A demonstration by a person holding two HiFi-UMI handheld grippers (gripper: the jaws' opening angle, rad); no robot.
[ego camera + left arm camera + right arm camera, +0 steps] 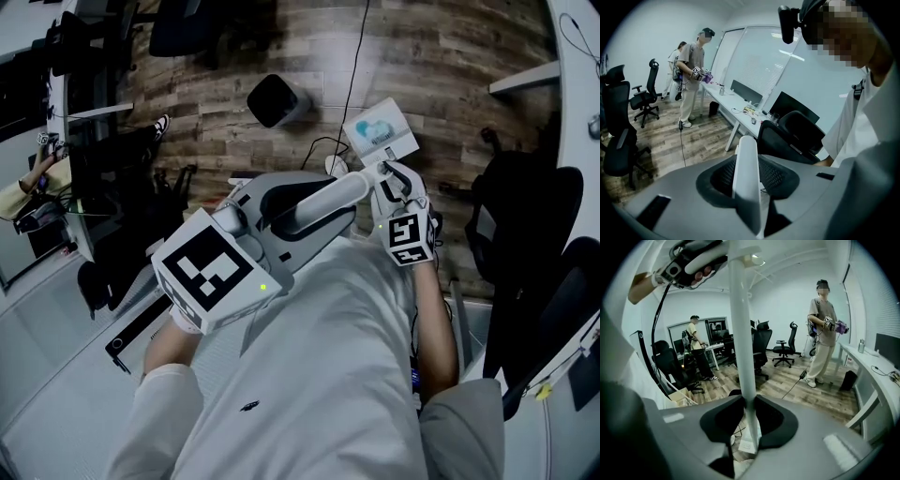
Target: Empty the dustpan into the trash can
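The dustpan is a white tray with pale blue bits in it, held above the wooden floor. Its white handle runs back toward me. My left gripper is shut on the handle's upper end, which stands as a white bar between its jaws. My right gripper is shut on the handle close to the pan, and the pole rises from its jaws to the top of the right gripper view. The black trash can stands on the floor to the pan's upper left, apart from it.
Black office chairs crowd the right side. A cable trails over the floor past the pan. White desks line the right edge and the lower left. Other people stand farther off in the room.
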